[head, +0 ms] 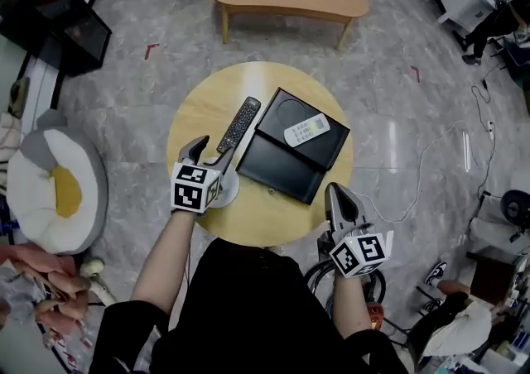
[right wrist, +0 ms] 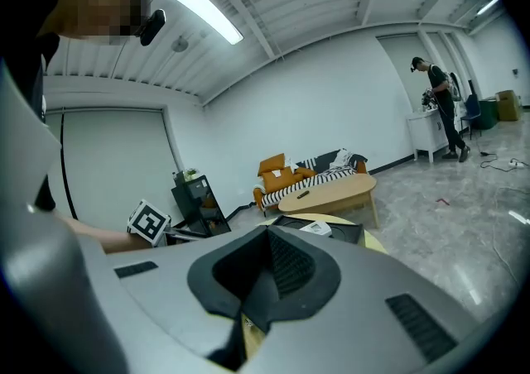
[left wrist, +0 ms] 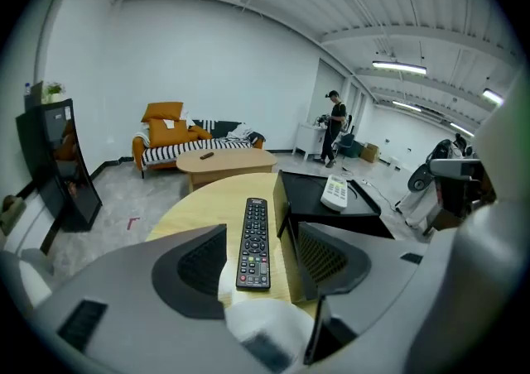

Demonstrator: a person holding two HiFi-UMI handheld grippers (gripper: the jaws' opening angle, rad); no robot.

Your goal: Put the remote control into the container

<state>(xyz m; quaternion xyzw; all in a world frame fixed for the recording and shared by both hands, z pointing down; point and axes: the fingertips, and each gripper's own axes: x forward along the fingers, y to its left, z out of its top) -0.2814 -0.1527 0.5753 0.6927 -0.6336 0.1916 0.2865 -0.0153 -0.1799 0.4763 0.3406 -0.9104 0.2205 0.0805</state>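
**Inspector:** How does the left gripper [left wrist: 255, 227] stand?

**Assessor:** Its jaws are spread and straddle the near end of the black remote control [head: 240, 122] without pressing on it. The spread is judged to be a set-up for a pinch across the width.

**Inspector:** How does the remote lie?

**Assessor:** It lies flat on the round table [head: 273, 219], buttons up. Its long axis runs straight ahead of the claw, far end pointing away. The open black box [head: 281, 167] lies just right of the right jaw and holds a white remote [head: 306, 129].

**Inspector:** And the right gripper [head: 338, 193]?

**Assessor:** Its jaws are pressed together on nothing. It is held off the table's near edge, apparently kept clear.
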